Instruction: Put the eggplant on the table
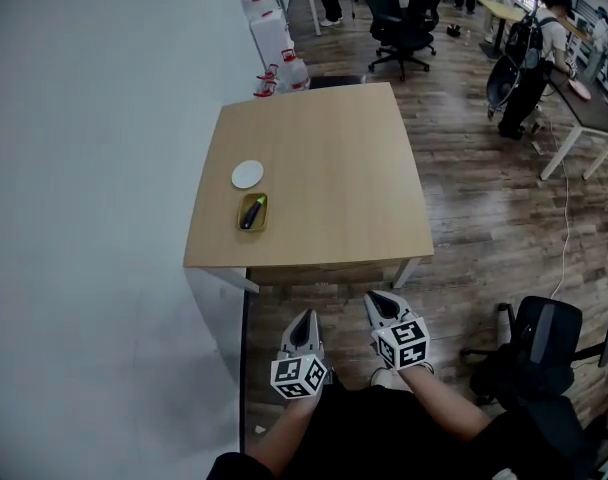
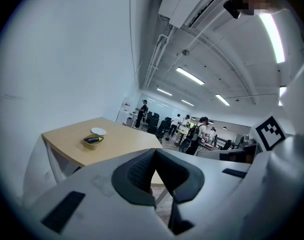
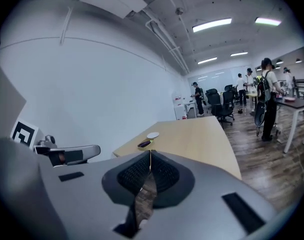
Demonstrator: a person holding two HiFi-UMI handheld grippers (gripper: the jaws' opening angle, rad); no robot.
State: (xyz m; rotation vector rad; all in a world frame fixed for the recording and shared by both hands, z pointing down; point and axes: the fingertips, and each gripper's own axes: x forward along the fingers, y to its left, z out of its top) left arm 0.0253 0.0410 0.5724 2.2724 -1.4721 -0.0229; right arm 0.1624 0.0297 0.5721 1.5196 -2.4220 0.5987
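Observation:
A dark purple eggplant [image 1: 251, 213] lies in a small yellow dish [image 1: 241, 225] near the left edge of the wooden table [image 1: 334, 188]. Both grippers are held in front of the table's near edge, well short of the dish. My left gripper [image 1: 305, 315] has its jaws together with nothing between them, as the left gripper view also shows [image 2: 155, 150]. My right gripper [image 1: 376, 296] is likewise shut and empty [image 3: 150, 152]. The eggplant [image 2: 93, 140] shows small and far off in the left gripper view, and the eggplant [image 3: 144, 144] is just above the jaw tips in the right gripper view.
A white plate [image 1: 247, 174] sits just beyond the dish. A white wall runs along the table's left side. A black office chair [image 1: 539, 343] stands at my right, another chair [image 1: 402, 23] beyond the table. People stand at desks [image 1: 584, 98] at the far right.

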